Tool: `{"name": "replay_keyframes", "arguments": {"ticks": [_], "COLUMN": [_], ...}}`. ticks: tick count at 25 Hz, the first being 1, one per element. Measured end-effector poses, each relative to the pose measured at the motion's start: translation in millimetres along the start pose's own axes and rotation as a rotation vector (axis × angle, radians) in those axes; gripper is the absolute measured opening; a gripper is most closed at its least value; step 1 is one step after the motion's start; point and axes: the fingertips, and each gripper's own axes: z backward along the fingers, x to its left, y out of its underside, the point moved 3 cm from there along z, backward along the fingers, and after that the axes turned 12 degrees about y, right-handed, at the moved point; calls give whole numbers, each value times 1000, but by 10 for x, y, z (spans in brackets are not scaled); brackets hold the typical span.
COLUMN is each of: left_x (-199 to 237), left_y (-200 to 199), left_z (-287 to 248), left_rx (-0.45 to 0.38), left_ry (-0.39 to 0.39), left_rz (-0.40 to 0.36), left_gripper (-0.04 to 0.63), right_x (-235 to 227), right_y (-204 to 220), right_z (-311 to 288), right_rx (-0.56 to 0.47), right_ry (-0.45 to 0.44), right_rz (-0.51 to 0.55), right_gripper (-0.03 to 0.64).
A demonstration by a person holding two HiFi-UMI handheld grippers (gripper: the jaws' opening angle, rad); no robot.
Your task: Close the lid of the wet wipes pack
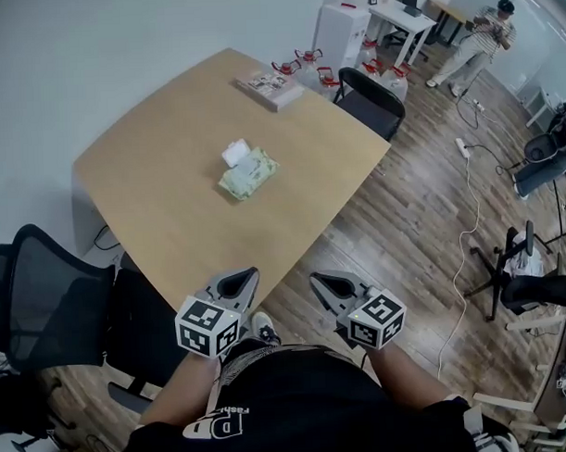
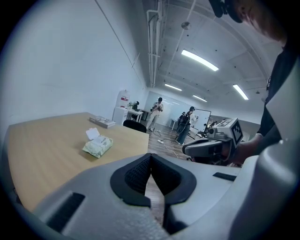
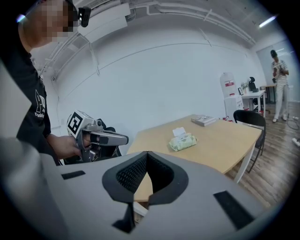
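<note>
The pale green wet wipes pack point(image 1: 250, 173) lies near the middle of the wooden table point(image 1: 172, 224). Its white lid point(image 1: 234, 153) stands flipped open at the far end. The pack also shows in the left gripper view point(image 2: 98, 146) and the right gripper view point(image 3: 183, 142), far ahead of both jaws. My left gripper point(image 1: 251, 272) and right gripper point(image 1: 314, 278) hover side by side just off the table's near edge, well short of the pack. Both are shut with nothing between the pads: left gripper point(image 2: 151, 156), right gripper point(image 3: 146, 153).
A book point(image 1: 270, 88) lies at the table's far end, with a black chair point(image 1: 371, 99) beyond that corner. A black office chair point(image 1: 54, 293) stands at my left. Water jugs point(image 1: 305, 67), a floor cable point(image 1: 468, 223) and a person point(image 1: 485, 33) are further off.
</note>
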Motion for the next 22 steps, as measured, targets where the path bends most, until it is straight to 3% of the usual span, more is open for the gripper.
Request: {"name": "replay_keyframes", "arguments": {"ticks": [10, 22], "left_x": [553, 965], "left_y": [-248, -169], "left_z": [-36, -151], "left_rx": [-5, 14], "left_ry": [43, 2], "left_rz": [-12, 27], "left_gripper": [17, 17], "right_x": [-100, -239], "right_y": [-321, -381], "right_z": [-553, -835], "right_rx": [-7, -7], "right_ry": [51, 50], "right_rz": [13, 27], "right_gripper": [5, 5]}}
